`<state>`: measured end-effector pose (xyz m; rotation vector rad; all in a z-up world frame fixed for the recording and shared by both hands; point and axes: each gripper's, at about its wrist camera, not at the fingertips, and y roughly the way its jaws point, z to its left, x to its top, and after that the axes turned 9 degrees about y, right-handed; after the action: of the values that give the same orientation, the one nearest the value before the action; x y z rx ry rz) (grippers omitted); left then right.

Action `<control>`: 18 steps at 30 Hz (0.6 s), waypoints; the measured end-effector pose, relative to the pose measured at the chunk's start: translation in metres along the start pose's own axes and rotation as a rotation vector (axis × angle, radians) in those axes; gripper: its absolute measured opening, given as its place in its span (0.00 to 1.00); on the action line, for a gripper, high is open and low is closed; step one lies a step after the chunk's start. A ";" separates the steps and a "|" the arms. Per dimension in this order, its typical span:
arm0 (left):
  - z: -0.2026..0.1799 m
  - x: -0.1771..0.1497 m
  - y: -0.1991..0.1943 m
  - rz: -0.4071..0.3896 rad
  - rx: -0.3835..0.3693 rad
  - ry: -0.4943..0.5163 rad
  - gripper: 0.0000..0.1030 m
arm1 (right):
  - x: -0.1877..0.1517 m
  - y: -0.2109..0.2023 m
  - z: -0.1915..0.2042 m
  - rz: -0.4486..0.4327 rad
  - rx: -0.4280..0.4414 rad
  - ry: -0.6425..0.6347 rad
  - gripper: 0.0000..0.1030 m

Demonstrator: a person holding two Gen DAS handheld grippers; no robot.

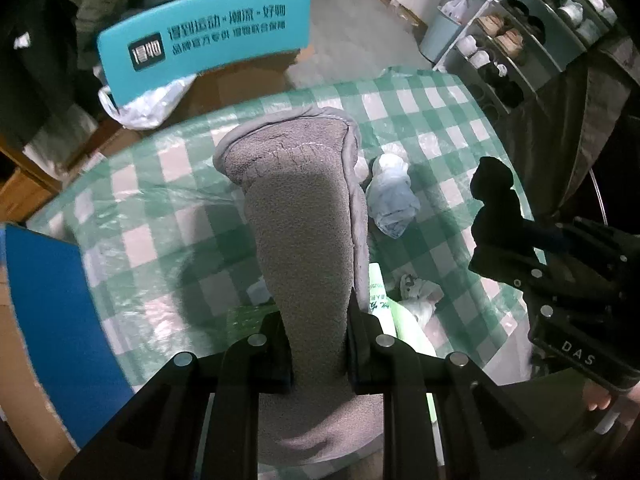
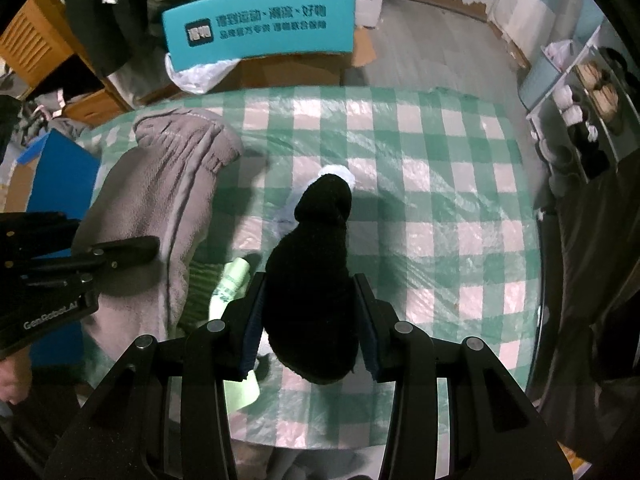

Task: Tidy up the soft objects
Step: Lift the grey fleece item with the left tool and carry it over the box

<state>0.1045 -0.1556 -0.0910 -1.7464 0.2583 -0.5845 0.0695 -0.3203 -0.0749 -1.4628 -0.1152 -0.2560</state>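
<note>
At the far left, just past the edge of the counter [image 2: 460, 208] with its green-and-white checked cover, stands a blue box [image 2: 60, 184]. Next comes the left hand-held gripper [image 1: 320, 344], pointing steeply down with its jaws clamped together on a grey fleece garment [image 1: 304, 216]. The fleece hangs from the jaws, and its seamed far end lies toward the far edge of the counter; whether that end touches the cover cannot be told. Beside the fleece, on the cover, lie a crumpled pale plastic bag [image 1: 390, 196] and a light green roll [image 2: 234, 280], with a smaller scrap of plastic [image 1: 420, 296] near them.

Further right, the right hand-held gripper [image 2: 310, 324] is clamped on a black knitted sock [image 2: 316, 264], its pads pressing both sides of the bunched fabric while the toe end points away over the checks. The right half of the counter is bare. Beyond it, a shoe rack [image 2: 588, 112] stands against the wall, and a teal printed box [image 2: 260, 28] sits behind the counter.

The step in hand looks like lifting: both soft items are gripped and appear raised from the surface. The next move would call for carrying each to a chosen spot, likely the bare right half or a box, and letting the long fleece clear the loose plastic so it drags nothing along.
</note>
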 end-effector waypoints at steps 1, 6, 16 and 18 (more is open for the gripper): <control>-0.002 -0.001 -0.003 -0.005 0.010 0.004 0.18 | 0.000 -0.002 0.002 -0.005 0.000 -0.005 0.39; -0.001 -0.009 -0.019 -0.029 0.060 0.024 0.18 | -0.003 -0.015 0.010 -0.034 0.009 -0.032 0.39; 0.001 -0.027 -0.056 -0.088 0.113 0.048 0.18 | -0.007 -0.044 0.029 -0.098 0.024 -0.093 0.39; 0.002 -0.031 -0.063 -0.099 0.122 0.051 0.18 | -0.008 -0.047 0.033 -0.105 0.027 -0.105 0.39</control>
<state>0.0711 -0.1227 -0.0386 -1.6345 0.1691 -0.7035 0.0529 -0.2908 -0.0280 -1.4452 -0.2797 -0.2624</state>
